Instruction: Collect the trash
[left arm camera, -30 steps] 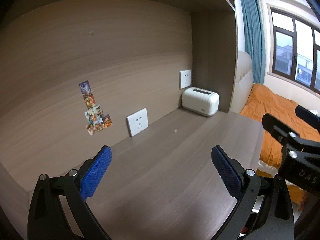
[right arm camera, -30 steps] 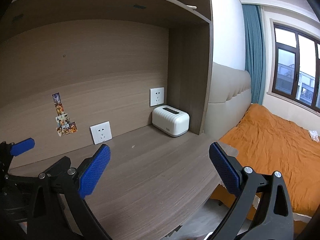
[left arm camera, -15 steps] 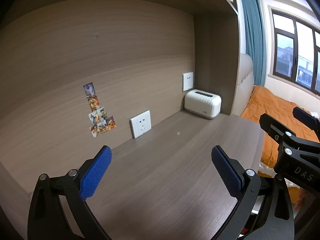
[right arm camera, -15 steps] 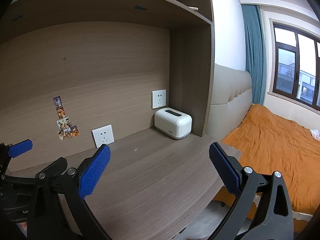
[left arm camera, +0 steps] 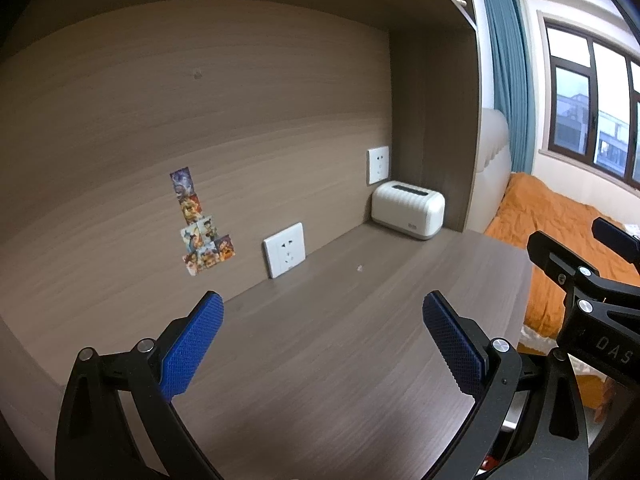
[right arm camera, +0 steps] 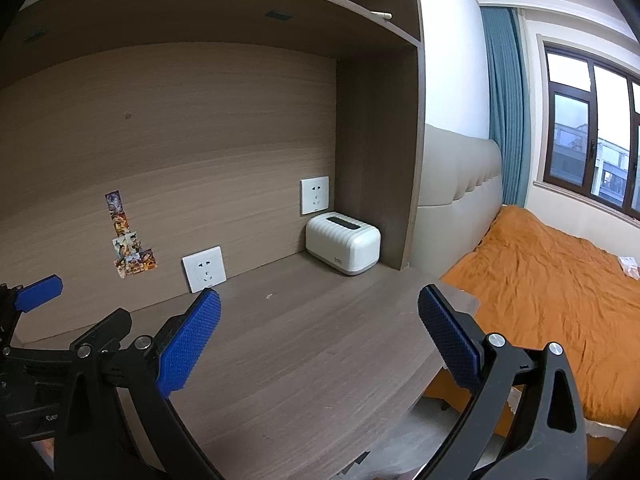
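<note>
Risk: the only trash visible is a tiny pale scrap [left arm camera: 359, 267] on the desk [left arm camera: 320, 360], lying flat; wide blue pads may slide over it or flick it away. It lies at 12 o'clock from the left gripper [left arm camera: 322, 340] (jaws spread, empty), short of the white ribbed box [left arm camera: 408, 215]. The right gripper [right arm camera: 320, 338] is likewise spread, the scrap at its 11 o'clock.

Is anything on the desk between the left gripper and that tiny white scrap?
Nothing visible. The left gripper hangs open over bare desktop, and the white scrap lies ahead, apart from the white box in the corner.
</note>
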`<action>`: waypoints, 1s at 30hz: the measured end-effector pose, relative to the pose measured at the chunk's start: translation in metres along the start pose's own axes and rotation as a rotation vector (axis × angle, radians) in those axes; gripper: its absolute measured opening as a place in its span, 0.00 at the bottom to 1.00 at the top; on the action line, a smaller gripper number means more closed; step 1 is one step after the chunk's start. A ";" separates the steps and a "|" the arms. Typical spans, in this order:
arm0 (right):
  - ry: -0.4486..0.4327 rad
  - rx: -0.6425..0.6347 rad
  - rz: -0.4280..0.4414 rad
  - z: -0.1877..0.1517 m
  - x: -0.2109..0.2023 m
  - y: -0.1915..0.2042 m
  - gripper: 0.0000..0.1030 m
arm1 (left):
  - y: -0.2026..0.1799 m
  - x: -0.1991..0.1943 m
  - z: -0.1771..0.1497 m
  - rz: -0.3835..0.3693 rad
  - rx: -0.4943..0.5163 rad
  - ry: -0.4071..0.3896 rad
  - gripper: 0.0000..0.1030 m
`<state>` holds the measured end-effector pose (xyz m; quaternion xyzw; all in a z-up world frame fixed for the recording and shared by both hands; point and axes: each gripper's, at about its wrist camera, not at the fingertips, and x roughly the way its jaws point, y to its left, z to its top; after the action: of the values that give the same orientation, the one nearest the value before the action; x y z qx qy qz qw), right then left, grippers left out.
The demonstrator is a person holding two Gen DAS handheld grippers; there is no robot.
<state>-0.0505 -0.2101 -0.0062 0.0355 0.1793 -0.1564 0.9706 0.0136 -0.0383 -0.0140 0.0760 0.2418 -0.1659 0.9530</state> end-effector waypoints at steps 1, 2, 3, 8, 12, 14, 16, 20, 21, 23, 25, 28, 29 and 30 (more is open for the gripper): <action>0.002 0.001 0.000 0.000 0.000 0.000 0.96 | -0.001 0.000 0.000 0.002 0.002 0.001 0.95; 0.002 -0.001 -0.002 -0.001 -0.001 0.000 0.96 | -0.001 0.001 0.000 0.005 0.003 0.003 0.95; -0.001 -0.002 -0.004 -0.001 -0.002 -0.001 0.96 | -0.001 0.001 0.001 0.004 0.004 0.005 0.95; -0.002 -0.013 -0.014 -0.001 -0.004 -0.001 0.96 | 0.000 0.001 0.000 0.003 -0.010 0.011 0.95; -0.002 -0.014 -0.017 -0.001 -0.005 -0.001 0.96 | 0.000 -0.001 -0.001 0.003 -0.016 0.012 0.95; -0.001 -0.018 -0.017 -0.001 -0.006 0.000 0.96 | 0.001 -0.002 -0.001 0.004 -0.017 0.012 0.95; -0.003 -0.024 -0.017 -0.002 -0.007 0.001 0.96 | 0.002 -0.003 -0.002 0.001 -0.023 0.012 0.95; -0.005 -0.028 -0.018 -0.002 -0.008 0.003 0.96 | 0.005 -0.008 -0.004 0.018 -0.035 -0.003 0.95; -0.003 -0.028 -0.017 -0.002 -0.008 0.004 0.96 | 0.005 -0.009 -0.005 0.026 -0.036 -0.008 0.95; -0.003 -0.030 -0.018 -0.003 -0.009 0.006 0.96 | 0.005 -0.010 -0.004 0.030 -0.033 -0.013 0.95; -0.004 -0.030 -0.017 -0.003 -0.010 0.006 0.96 | 0.005 -0.013 -0.004 0.035 -0.027 -0.018 0.95; -0.005 -0.031 -0.016 -0.004 -0.011 0.008 0.96 | 0.006 -0.014 -0.004 0.025 -0.029 -0.015 0.95; -0.004 -0.030 -0.016 -0.004 -0.011 0.008 0.96 | 0.006 -0.014 -0.004 0.022 -0.033 -0.014 0.95; -0.003 -0.027 -0.016 -0.004 -0.011 0.008 0.96 | 0.007 -0.014 -0.005 0.017 -0.041 -0.013 0.95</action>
<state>-0.0594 -0.1983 -0.0057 0.0209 0.1803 -0.1616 0.9700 0.0021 -0.0267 -0.0106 0.0573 0.2382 -0.1530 0.9574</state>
